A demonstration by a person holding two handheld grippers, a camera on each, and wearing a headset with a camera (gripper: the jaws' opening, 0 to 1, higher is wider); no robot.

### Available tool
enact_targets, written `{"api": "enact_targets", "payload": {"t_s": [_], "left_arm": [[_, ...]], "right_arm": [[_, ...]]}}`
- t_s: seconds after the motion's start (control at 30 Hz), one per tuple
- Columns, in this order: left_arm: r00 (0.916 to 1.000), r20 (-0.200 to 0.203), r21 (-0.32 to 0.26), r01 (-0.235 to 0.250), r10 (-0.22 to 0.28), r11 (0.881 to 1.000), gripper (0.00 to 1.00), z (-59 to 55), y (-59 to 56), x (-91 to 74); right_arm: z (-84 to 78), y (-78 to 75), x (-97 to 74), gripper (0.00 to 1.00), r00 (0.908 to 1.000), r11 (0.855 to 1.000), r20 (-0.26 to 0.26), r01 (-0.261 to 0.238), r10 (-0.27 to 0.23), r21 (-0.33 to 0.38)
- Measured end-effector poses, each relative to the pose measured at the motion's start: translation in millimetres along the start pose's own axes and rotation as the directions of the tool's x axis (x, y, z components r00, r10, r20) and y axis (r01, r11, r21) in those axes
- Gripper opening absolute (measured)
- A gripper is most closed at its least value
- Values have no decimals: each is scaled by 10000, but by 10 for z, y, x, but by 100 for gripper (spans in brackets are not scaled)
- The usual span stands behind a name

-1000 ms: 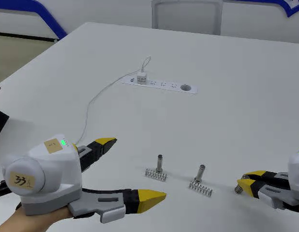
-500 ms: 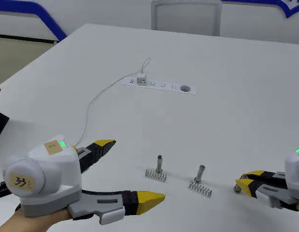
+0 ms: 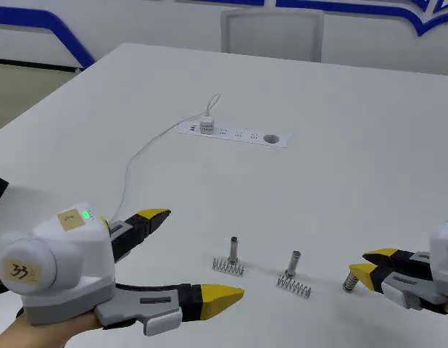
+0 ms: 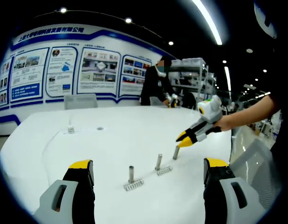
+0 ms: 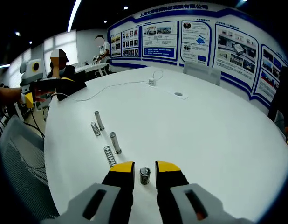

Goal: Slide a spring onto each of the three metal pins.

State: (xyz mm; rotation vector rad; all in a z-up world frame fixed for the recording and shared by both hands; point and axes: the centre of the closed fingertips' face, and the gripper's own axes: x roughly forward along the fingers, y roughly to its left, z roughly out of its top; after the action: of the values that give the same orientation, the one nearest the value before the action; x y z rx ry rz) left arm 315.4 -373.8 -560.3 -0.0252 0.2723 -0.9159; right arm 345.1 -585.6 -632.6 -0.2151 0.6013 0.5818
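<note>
Right yellow-tipped gripper (image 3: 367, 264) has backed off slightly. Its jaws stand narrowly parted either side of the short upright metal pin wearing a coil spring (image 5: 144, 175), not clamping it. Left yellow-tipped gripper (image 3: 193, 254) hovers, jaws spread wide. Left bare steel pin (image 3: 233, 248) and middle bare steel pin (image 3: 293, 261) stand on the white table (image 3: 340, 174), each with a loose spring at its base (image 3: 228, 267) (image 3: 293, 286).
</note>
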Motion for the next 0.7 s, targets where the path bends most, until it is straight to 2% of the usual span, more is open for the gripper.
{"api": "enact_targets", "payload": {"t_s": [0.1,0.3,0.53,0.7], "left_arm": [[10000,-43,95,61,-61,9999,99,-2,-10,2],[9999,-91,214,144,-142,9997,99,5,-29,13],[9998,48,242,204,-205,9995,99,57,-64,40],[10000,-33,290,92,-91,9995,99,25,-37,-4]], "right_arm": [[53,-30,-52,23,9995,9995,121,299,-301,128],[129,74,-98,25,9989,9986,459,71,-96,528],[182,368,-59,24,9968,9980,516,-622,616,104],[166,488,-12,24,9955,9963,411,-860,858,31]]}}
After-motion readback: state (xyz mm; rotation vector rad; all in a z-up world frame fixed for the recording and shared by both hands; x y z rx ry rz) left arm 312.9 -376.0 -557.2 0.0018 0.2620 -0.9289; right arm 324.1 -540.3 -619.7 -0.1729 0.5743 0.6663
